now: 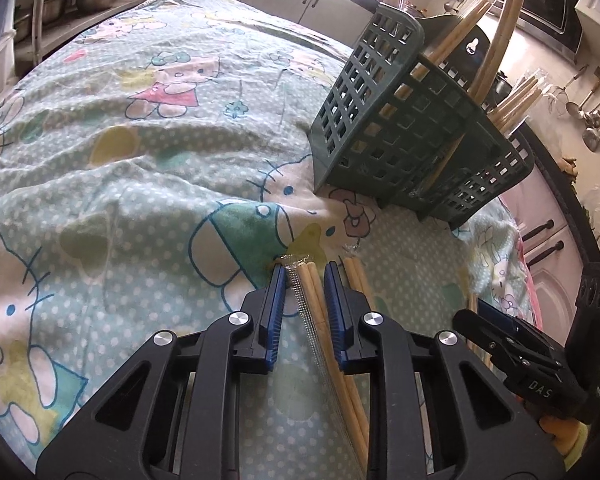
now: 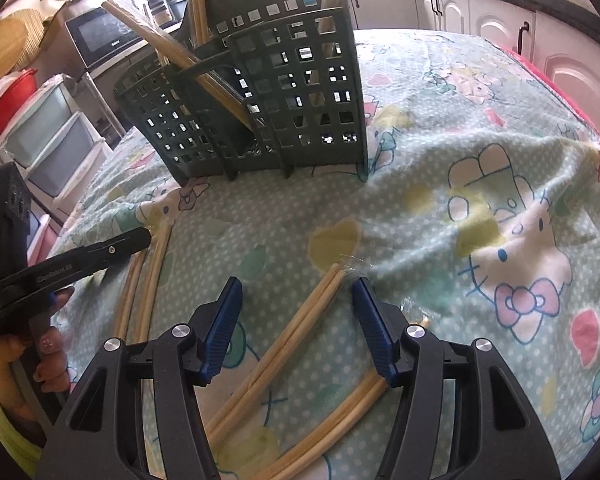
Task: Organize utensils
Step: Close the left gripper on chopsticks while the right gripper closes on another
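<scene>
My left gripper (image 1: 304, 270) sits low on the cloth (image 1: 140, 152), jaws narrowed around a wrapped chopstick pair (image 1: 314, 304); the blue pads look close to the sticks but I can't tell if they press, so grip unconfirmed. My right gripper (image 2: 296, 284) is released, jaws wide, straddling the tip of another chopstick pair (image 2: 288, 340) lying diagonally on the cloth, pads clear of it. Writing: "DAS" on the right gripper's body seen from the left wrist view; a white label on the left gripper's arm in the right wrist view, blurred, reads something like "ChiRobot.AI", not sure. Chopsticks are pale wood, paired, some in clear plastic sleeves with a crimped end. Landmark is the green basket (image 2: 260, 100), a slotted plastic holder with a hang hole in its back, standing on the cloth; several chopsticks (image 2: 172, 52) already stand tilted inside it. The left's pair lies in front of the basket, near its base; the right's pair is also in front, further out. More loose pairs (image 2: 148, 280) lie on the cloth in front of the basket to the left in the right wrist view. A hand (image 2: 48, 352) holds the left gripper's handle.
</scene>
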Available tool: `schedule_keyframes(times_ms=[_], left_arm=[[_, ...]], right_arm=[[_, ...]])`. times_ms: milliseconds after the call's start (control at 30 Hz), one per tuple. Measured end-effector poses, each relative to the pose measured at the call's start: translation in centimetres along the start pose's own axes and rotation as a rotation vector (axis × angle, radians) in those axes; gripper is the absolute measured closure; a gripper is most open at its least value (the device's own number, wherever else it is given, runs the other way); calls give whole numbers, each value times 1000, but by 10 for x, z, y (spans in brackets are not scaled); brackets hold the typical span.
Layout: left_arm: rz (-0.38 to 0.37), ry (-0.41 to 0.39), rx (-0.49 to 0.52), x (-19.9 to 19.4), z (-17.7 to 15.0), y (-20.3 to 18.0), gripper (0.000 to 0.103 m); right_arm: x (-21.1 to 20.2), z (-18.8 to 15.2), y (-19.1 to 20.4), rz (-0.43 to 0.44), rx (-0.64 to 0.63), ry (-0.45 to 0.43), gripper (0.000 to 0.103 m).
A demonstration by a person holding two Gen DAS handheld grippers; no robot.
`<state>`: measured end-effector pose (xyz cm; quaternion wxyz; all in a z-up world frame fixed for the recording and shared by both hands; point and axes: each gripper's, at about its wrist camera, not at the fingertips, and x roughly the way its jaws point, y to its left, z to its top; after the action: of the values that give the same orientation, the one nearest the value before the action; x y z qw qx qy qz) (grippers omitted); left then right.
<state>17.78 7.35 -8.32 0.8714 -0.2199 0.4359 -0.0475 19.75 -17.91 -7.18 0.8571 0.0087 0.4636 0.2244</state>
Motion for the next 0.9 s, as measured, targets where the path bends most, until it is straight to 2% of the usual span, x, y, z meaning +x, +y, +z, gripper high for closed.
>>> schedule_keyframes(times_ms=[167, 333, 567, 700, 767, 900], left_arm=[[3, -4, -8, 2, 2, 0, 87], [0, -1, -15, 4, 6, 1, 87], [11, 0, 8, 8, 11, -2, 89], [10, 3, 8, 8, 13, -1, 92], [-7, -2, -14, 5, 13, 3, 98], [-17, -41, -17, -10, 13, 3, 98]], right_arm=[[3, 4, -1, -55, -4, -20, 74], [2, 5, -7, -45, 26, -49, 87], [-14, 5, -14, 75, 107, -95, 92], [-24, 6, -9, 104, 94, -123, 92], [-29, 7, -4, 117, 86, -134, 93], [-39, 7, 5, 131, 75, -157, 93]])
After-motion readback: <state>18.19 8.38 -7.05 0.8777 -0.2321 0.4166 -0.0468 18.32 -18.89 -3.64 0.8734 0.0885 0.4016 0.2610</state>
